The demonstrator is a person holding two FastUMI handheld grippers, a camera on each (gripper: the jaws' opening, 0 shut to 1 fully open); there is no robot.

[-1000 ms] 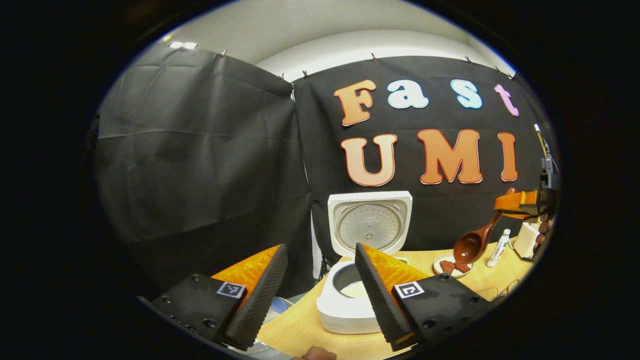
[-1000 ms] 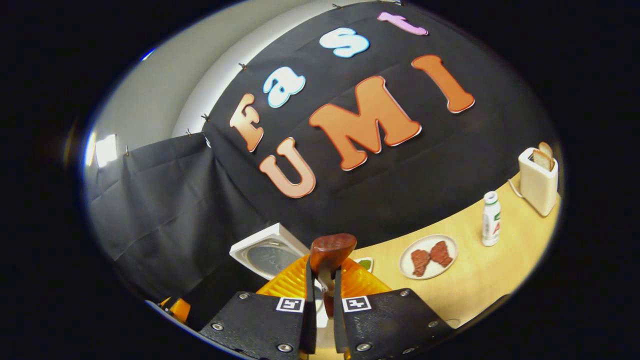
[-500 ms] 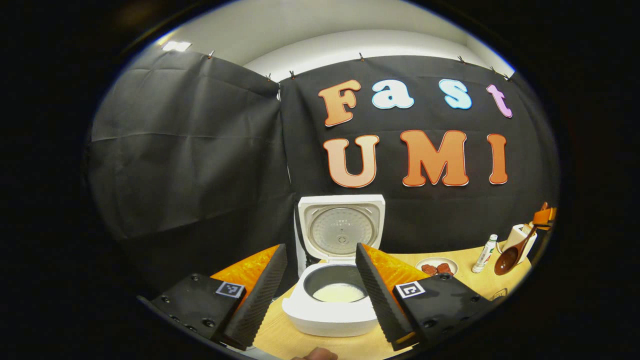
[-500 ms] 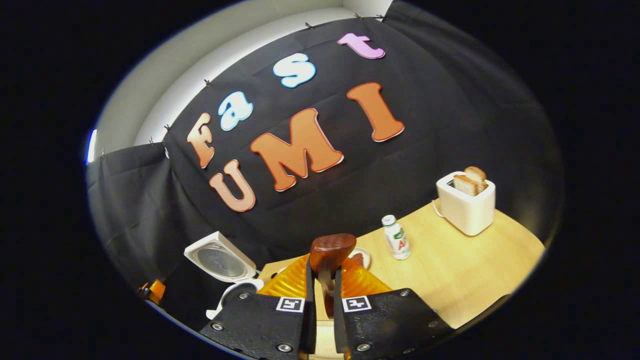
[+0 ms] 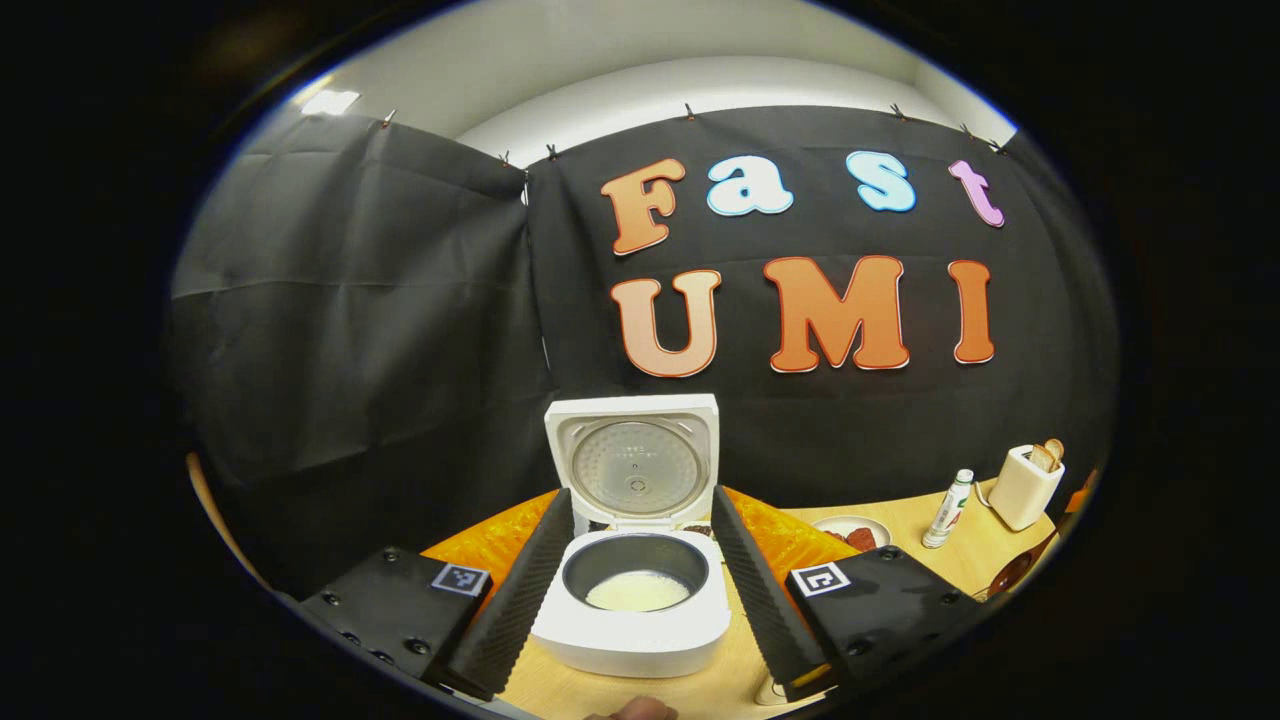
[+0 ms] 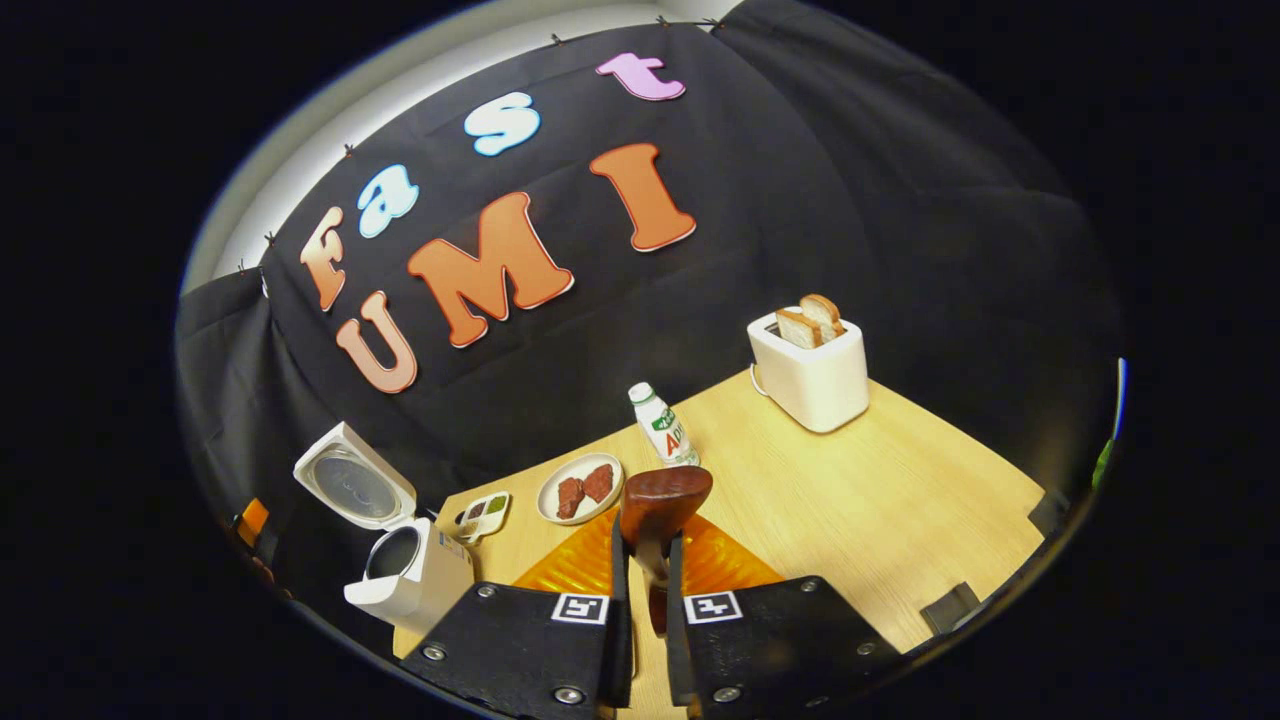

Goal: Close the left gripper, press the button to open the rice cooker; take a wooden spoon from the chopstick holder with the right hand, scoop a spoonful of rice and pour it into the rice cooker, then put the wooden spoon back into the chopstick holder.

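Over the last second the right tool [image 6: 641,560], clamped on the wooden spoon [image 6: 660,497], has swung from the rice cooker [image 5: 634,590] toward the toaster [image 6: 810,370]; rice looks poured, so returning it remains. Left tool [image 5: 640,575] gapes empty. Pale wood table [image 6: 900,510], black-draped booth

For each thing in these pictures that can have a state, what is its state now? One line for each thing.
Rice cooker: lid up, open; white rice lies in the inner pot.
Wooden spoon: held in the right gripper, handle between its fingers.
Left gripper: open, fingers spread, holding nothing.
Right gripper: shut on the wooden spoon.
Toaster: two bread slices stick up from its slots.
Bottle: upright, cap on.
Plate: holds two reddish pieces.
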